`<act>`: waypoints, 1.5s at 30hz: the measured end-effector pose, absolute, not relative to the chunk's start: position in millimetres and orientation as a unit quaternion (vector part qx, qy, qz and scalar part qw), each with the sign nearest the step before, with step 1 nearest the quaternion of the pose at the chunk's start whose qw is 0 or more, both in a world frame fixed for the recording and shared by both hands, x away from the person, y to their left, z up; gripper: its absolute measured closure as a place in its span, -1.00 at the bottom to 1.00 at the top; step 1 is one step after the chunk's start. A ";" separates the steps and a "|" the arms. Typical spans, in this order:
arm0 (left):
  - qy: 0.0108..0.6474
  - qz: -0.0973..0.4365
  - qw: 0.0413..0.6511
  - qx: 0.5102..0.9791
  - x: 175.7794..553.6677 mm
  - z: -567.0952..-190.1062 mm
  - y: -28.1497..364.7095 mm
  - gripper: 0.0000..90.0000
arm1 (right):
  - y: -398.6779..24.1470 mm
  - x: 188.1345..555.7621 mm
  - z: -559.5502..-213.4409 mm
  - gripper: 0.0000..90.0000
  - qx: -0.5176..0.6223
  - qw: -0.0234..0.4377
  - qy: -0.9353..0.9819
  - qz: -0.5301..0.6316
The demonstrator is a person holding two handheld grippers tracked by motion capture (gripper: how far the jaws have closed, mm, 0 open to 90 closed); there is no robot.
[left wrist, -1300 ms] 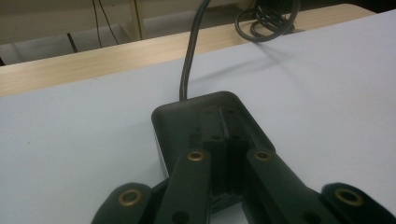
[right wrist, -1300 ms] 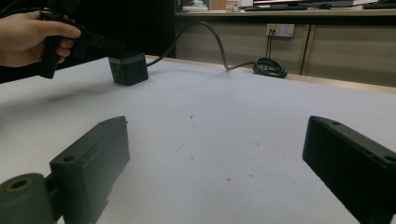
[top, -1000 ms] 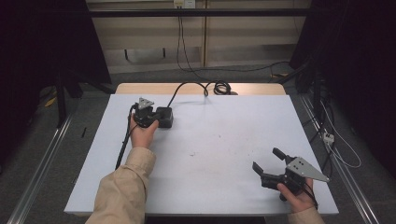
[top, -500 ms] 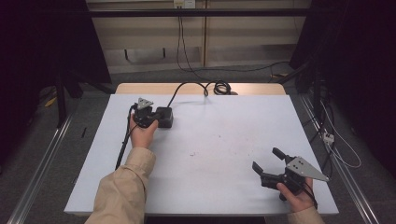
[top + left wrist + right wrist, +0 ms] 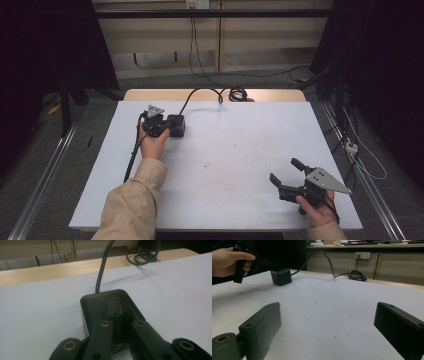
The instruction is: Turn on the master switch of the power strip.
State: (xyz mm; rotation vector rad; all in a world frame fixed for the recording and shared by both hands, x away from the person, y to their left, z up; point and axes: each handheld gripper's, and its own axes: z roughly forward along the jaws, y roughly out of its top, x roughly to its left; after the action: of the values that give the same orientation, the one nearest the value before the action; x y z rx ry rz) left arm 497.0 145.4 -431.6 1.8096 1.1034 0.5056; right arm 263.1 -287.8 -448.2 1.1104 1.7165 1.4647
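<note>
A black box-shaped power adapter (image 5: 177, 125) sits at the back left of the white table (image 5: 235, 150). Its thick black cable (image 5: 192, 97) runs to the back edge. My left gripper (image 5: 167, 126) is shut, its jaws pressed together with nothing between them. In the left gripper view the left gripper (image 5: 121, 315) lies over the top of the adapter (image 5: 100, 302). My right gripper (image 5: 284, 170) is open above the front right of the table, pointing left and back. In the right gripper view its jaws (image 5: 328, 311) stand wide apart over bare table, with the adapter (image 5: 281, 276) far off.
The cable ends in a coil (image 5: 233, 93) on the wooden strip (image 5: 150, 95) behind the white top. Small dark specks (image 5: 206, 164) mark the table's middle. A metal rail (image 5: 45, 170) runs along the floor to the left; loose wires (image 5: 360, 155) lie to the right.
</note>
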 end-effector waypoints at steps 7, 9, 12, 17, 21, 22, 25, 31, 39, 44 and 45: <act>0.449 0.205 0.463 0.736 497.3 -431.4 145.3 1.00 | -287.0 263.9 -448.1 -0.86 0.420 0.308 0.649 0.555; 0.452 0.204 0.465 0.733 497.1 -431.5 145.1 1.00 | -286.9 264.0 -448.1 -0.86 0.420 0.308 0.649 0.555; 0.454 0.203 0.466 0.732 497.2 -431.5 144.9 1.00 | -286.9 264.0 -447.9 -0.86 0.419 0.308 0.649 0.555; 0.456 0.203 0.465 0.731 497.1 -431.3 144.6 1.00 | -287.2 264.4 -448.0 -0.85 0.419 0.309 0.649 0.555; 0.457 0.202 0.466 0.731 497.2 -431.2 144.8 1.00 | -287.2 264.7 -448.1 -0.86 0.418 0.308 0.651 0.554; 0.457 0.201 0.466 0.731 497.3 -431.1 144.9 1.00 | -287.1 264.7 -448.1 -0.86 0.418 0.308 0.651 0.554; 0.458 0.202 0.464 0.731 497.5 -430.1 145.6 1.00 | -286.8 265.0 -448.0 -0.85 0.417 0.308 0.651 0.555; 0.460 0.201 0.463 0.730 497.3 -429.7 145.4 1.00 | -286.5 265.3 -448.1 -0.85 0.417 0.307 0.651 0.555; 0.460 0.207 0.461 0.730 496.9 -429.6 144.7 1.00 | -287.5 265.1 -447.7 -0.86 0.418 0.308 0.650 0.555; 0.461 0.211 0.459 0.729 496.6 -429.4 144.3 0.97 | -287.0 265.3 -447.7 -0.86 0.417 0.308 0.650 0.555; 0.461 0.212 0.458 0.730 496.6 -429.2 144.3 0.95 | -287.0 265.3 -447.7 -0.85 0.417 0.308 0.650 0.555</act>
State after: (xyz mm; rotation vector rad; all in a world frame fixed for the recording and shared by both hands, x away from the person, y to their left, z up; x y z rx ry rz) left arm 496.6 144.3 -429.2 1.7975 1.1364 0.5214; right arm 265.3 -287.0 -447.7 1.1033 1.7191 1.4673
